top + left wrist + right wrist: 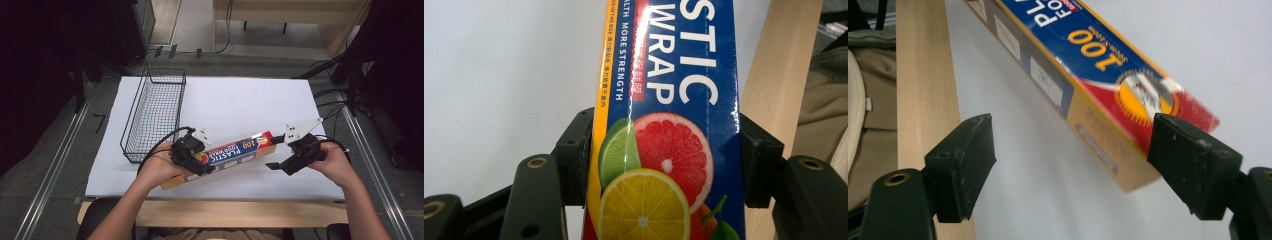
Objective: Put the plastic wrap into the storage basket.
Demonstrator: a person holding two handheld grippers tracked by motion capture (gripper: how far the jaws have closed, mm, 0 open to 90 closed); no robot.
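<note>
I have the plastic food wrap box [227,156] clamped across its width in the left gripper [196,161], near the citrus-print end, at about 7 o'clock on the white table [235,100]. The right gripper [281,166] stands wide open beside the far end, gripping nothing. I judge the carton light, glossy and crushable: long lever, so hold nearer mid-length, with modest squeeze. Wire basket [155,112] sits at 10 o'clock.

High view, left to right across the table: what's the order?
Wire basket → left gripper, shut on the plastic wrap box → right gripper, open, just off the box's right end.
</note>
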